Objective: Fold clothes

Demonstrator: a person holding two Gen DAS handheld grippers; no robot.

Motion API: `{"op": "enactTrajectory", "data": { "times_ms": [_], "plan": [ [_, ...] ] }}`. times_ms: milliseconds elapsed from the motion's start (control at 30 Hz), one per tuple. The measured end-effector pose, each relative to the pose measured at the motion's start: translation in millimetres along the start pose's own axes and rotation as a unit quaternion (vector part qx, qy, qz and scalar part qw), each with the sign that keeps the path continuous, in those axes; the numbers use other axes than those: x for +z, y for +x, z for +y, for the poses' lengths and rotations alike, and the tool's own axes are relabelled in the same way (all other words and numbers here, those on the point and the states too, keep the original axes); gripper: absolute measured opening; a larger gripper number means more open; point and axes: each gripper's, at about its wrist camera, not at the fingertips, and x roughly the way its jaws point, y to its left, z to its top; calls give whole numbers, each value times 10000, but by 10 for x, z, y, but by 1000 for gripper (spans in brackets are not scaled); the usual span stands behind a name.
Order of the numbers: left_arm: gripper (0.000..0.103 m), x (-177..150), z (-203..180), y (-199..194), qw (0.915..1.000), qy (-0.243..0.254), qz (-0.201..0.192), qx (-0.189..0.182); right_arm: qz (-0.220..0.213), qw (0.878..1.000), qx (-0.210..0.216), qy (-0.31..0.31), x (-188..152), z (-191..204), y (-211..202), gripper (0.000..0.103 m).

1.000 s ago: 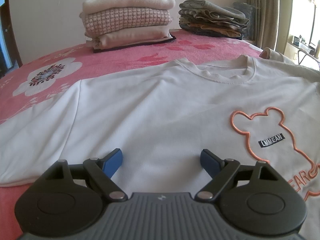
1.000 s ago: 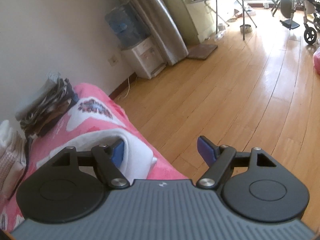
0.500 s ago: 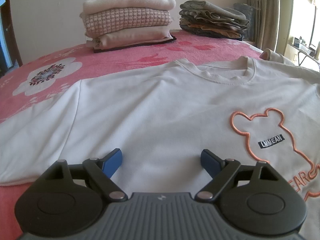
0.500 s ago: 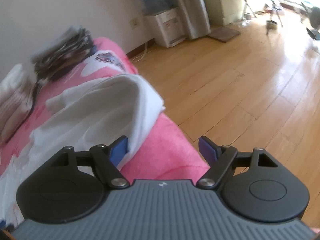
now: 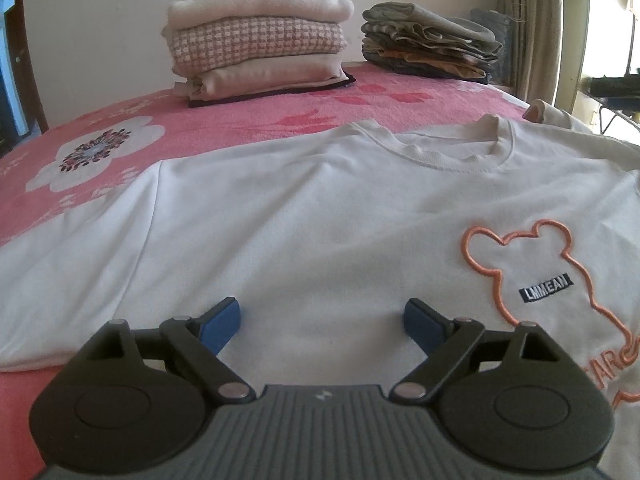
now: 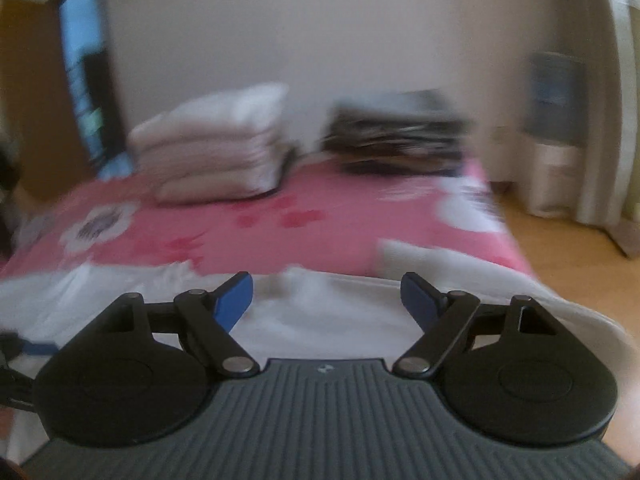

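White tee (image 5: 300,216) w/ orange bear outline (image 5: 532,264); pink floral bedspread (image 5: 80,152); blue fingertips (image 5: 222,322).

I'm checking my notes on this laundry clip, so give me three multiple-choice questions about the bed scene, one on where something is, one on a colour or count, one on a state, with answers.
1. Where do the folded piles sit relative to the white T-shirt?
A. Beyond its collar, by the wall
B. On top of it
C. On the floor

2. What colour is the bear outline on the T-shirt?
A. Green
B. Orange
C. Black

3. How is the left gripper?
A. Shut on the T-shirt
B. Shut on nothing
C. Open above the T-shirt

Answers: 1 A, both piles rest on the pink blanket past the neckline. 2 B, the stitched line is orange. 3 C, its blue pads stand wide apart with no cloth pinched.
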Motion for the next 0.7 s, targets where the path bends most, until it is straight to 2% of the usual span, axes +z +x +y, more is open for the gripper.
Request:
{"op": "enactTrajectory", "data": {
  "times_ms": [100,233,333,400,433,467,500,533,567,633,700],
  "plan": [
    [90,1,15,-1,10000,-4,-6,-30,391,9979,229,-455,128,239,606,81],
    [90,-2,26,1,10000,9,-27,-53,952,9933,12,-658,234,304,1283,81],
    [90,-2,38,5,10000,20,-40,-81,1378,9877,49,-742,254,318,1576,79],
    [90,5,46,10,9999,20,-40,-103,1719,9818,120,-797,215,287,1657,69],
    [90,6,49,11,9999,19,-39,-111,1838,9790,106,-878,192,287,1675,51],
    [91,4,52,12,9999,20,-40,-115,1862,9775,33,-995,173,300,1674,39],
    [91,2,53,12,9999,24,-43,-117,1800,9776,39,-1088,164,301,1633,32],
    [91,0,53,11,9999,27,-46,-116,1739,9786,7,-1101,172,290,1613,17],
    [91,0,52,9,9999,30,-50,-113,1652,9804,-44,-1072,184,265,1603,13],
    [91,-4,47,10,9999,40,-54,-102,1359,9865,-146,-902,182,179,1580,11],
    [91,-3,42,14,9999,47,-53,-93,1285,9880,-365,-778,133,130,1645,11]
  ]
}}
